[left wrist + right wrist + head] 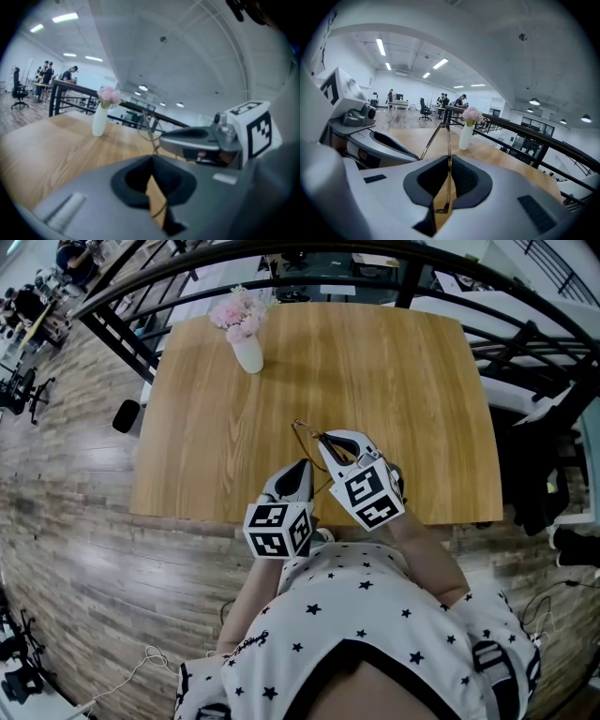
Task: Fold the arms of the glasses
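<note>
Grey left gripper [151, 161] and grey right gripper [449, 163], each clamped on gold wire-framed glasses [449, 140] short of the white flower vase [248, 354], should pivot the arms gently.

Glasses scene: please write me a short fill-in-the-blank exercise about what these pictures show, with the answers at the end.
1. The vase holds ____ flowers.
2. The table is made of ____.
3. The left gripper and the right gripper are both shut on the ____.
Missing words: pink; wood; glasses.
</note>
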A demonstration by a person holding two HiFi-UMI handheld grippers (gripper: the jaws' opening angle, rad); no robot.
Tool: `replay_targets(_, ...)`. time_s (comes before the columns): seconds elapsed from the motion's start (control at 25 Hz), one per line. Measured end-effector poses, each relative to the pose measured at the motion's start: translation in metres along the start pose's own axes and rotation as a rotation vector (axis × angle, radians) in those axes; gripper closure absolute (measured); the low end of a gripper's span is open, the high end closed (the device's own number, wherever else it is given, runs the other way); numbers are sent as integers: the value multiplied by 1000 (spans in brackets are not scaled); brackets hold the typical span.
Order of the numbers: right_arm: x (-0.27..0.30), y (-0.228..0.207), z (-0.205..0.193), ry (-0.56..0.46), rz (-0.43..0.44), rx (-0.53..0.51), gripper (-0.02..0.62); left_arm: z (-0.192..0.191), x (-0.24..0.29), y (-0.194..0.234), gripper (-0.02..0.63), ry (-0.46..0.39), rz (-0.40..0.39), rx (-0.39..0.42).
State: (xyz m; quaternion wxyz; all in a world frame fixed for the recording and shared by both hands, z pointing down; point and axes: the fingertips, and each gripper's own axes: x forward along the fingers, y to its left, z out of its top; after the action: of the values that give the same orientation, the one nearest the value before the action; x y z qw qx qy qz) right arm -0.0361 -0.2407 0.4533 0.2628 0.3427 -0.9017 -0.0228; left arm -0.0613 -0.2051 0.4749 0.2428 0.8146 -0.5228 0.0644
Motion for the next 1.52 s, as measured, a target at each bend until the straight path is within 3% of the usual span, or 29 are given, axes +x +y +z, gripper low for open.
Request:
replay_targets(0.88,4,13,3,-18,39,16,574,6,8,-4,598,2,-25,24)
replay_targets(1.52,3,-15,1,-37,-41,37,574,10,-7,20,598,-33,34,0)
